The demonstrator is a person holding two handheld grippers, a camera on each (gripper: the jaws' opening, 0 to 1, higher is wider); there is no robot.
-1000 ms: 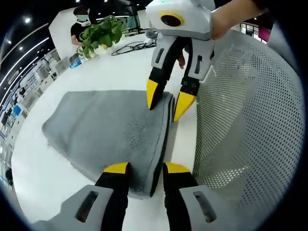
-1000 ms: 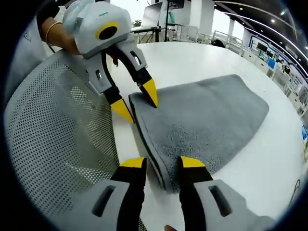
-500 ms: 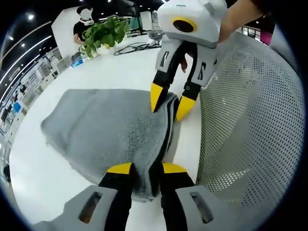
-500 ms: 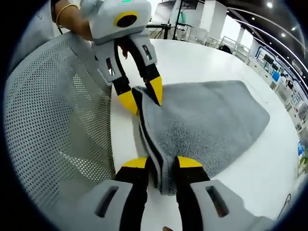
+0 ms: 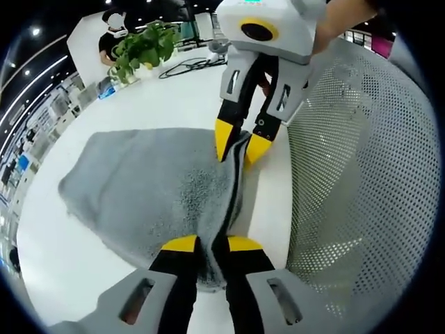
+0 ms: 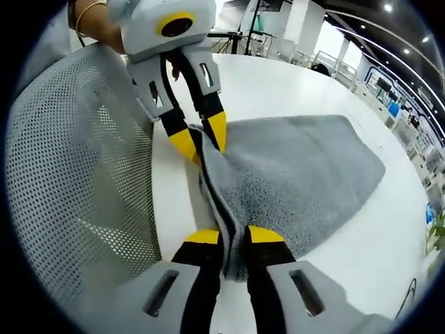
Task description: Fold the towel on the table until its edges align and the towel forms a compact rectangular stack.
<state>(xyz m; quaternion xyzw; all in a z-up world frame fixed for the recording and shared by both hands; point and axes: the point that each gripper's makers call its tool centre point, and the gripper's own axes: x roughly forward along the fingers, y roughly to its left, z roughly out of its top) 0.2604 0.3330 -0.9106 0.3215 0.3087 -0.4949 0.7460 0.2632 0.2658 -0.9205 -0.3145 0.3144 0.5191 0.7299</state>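
Both cameras sit close over the towel's (image 5: 153, 188) folded edge, facing each other along it (each catches the opposite gripper at upper frame), sharing towel (image 6: 292, 174) and white table (image 5: 174, 97).

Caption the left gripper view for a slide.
Both grippers, left and right, pinch the near edge of a folded grey towel on a white table.

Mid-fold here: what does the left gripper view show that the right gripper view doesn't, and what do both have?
Left gripper view alone: a potted plant, a black cable and a person at the table's far side, plus the right tongs pinching one end of the towel's edge. Right gripper view alone: the left tongs pinching the other end, with glass railings behind. Both: the grey towel on the white table, the mesh chair back, and each view's own tongs closed on the towel edge.
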